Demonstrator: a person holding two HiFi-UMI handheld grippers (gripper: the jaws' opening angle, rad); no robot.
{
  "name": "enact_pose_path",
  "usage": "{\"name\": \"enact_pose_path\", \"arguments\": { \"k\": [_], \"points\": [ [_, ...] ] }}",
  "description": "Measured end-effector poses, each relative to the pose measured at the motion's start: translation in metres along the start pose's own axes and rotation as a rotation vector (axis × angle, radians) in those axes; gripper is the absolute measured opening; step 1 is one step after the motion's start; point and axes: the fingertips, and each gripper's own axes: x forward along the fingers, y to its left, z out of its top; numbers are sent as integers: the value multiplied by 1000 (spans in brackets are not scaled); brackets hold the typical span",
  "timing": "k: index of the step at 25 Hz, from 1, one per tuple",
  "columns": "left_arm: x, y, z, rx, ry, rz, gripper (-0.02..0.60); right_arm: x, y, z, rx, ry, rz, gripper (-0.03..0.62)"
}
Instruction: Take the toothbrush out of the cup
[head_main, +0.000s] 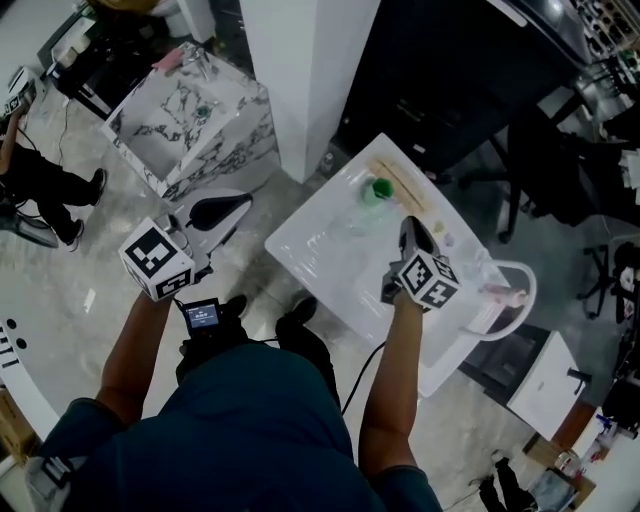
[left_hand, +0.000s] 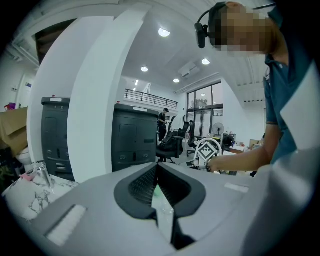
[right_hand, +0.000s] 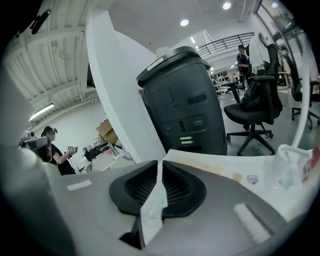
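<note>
A small green cup (head_main: 378, 190) stands near the far edge of the white table (head_main: 330, 250). I cannot make out a toothbrush in it from the head view. My right gripper (head_main: 410, 224) hovers over the table just short of the cup, pointing towards it. In the right gripper view its jaws (right_hand: 160, 163) meet at the tips, shut, with nothing gripped. My left gripper (head_main: 243, 201) hangs off the table's left side above the floor. Its jaws (left_hand: 157, 166) are also shut and empty.
A beige strip (head_main: 402, 184) lies on the table beside the cup. A white pillar (head_main: 310, 70) and a marble-patterned block (head_main: 190, 110) stand beyond the table, and a black cabinet (right_hand: 185, 105) behind it. An office chair (right_hand: 257, 100) and a white curved rail (head_main: 522, 290) are at right.
</note>
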Motion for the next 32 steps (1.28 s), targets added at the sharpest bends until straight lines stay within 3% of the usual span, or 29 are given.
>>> {"name": "enact_pose_path", "arguments": {
  "k": [12,19,27,29,32],
  "points": [
    [-8,4,-19,-32,31,38,-2,42,-10,-34,48,80,15,108],
    [-11,3,-26,-45,38,53,-2,62,-14,-47,53,120,22,130],
    [-18,5,-28,-61,34,69,-1,78,-12,-53,31,151,-4,125],
    [-21,7,-29,-63,32,73,-1,77,-10,-49,20,142,-13,74],
    [-26,9,-30,-66,28,79,-2,72,-4,-42,19,116,-10,51]
  ]
}}
